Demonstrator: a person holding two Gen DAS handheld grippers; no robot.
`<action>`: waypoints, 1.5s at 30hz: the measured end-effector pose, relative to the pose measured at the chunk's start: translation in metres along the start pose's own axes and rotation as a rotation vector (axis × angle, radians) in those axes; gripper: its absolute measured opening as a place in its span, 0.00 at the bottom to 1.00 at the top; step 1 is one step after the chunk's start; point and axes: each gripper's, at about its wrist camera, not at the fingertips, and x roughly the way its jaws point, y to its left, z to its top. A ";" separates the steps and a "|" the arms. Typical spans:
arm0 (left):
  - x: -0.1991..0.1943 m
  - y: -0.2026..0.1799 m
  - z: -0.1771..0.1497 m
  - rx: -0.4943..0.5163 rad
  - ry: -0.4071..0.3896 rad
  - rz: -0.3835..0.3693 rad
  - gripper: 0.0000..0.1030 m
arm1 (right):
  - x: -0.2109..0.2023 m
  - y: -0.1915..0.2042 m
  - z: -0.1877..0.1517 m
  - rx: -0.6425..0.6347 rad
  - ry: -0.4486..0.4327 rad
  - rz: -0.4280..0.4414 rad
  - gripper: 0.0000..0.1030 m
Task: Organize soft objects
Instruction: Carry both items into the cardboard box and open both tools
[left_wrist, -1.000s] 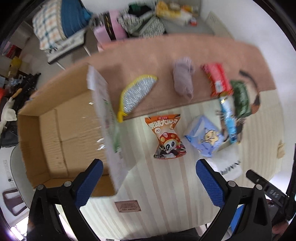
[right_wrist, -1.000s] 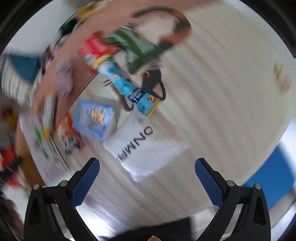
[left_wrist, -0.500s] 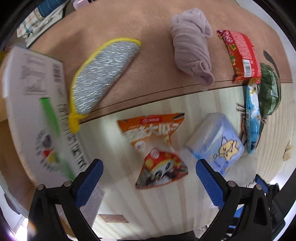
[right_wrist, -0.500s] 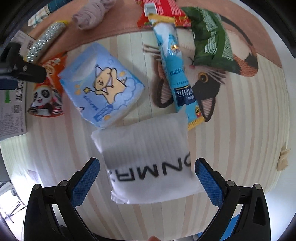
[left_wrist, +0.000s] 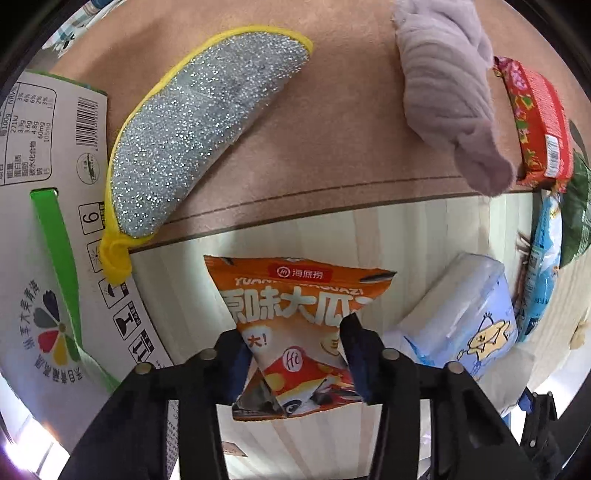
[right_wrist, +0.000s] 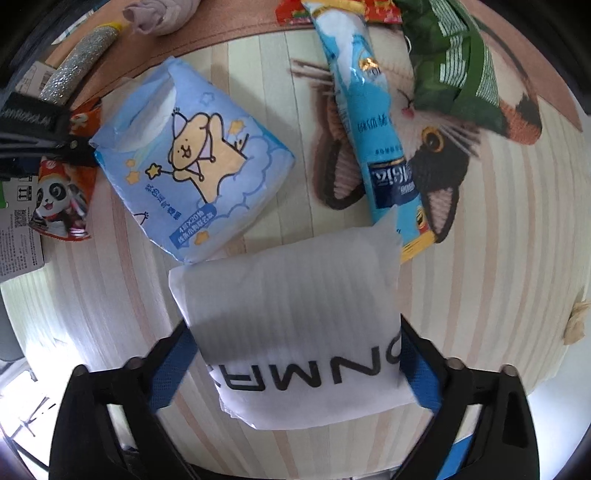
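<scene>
Left tongs pinched on orange snack bag, w/ silver scrubber beyond.

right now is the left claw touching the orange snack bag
Touching. The left wrist view shows the left claw shut on the orange snack bag, with both blue pads pressed into its sides and the bag pinched narrow between them.

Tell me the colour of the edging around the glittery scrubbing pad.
Yellow edging around the silver glitter scrubbing pad, ending in a yellow loop; clearest in the left wrist view.
</scene>
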 end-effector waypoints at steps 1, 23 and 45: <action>-0.001 0.000 -0.003 -0.002 -0.006 0.007 0.37 | 0.004 -0.004 0.002 0.006 -0.001 0.004 0.87; -0.221 0.110 -0.114 -0.091 -0.433 -0.135 0.35 | -0.155 0.121 0.003 -0.045 -0.262 0.315 0.74; -0.099 0.338 0.023 -0.220 -0.101 -0.332 0.36 | -0.087 0.393 0.160 -0.046 -0.154 0.216 0.75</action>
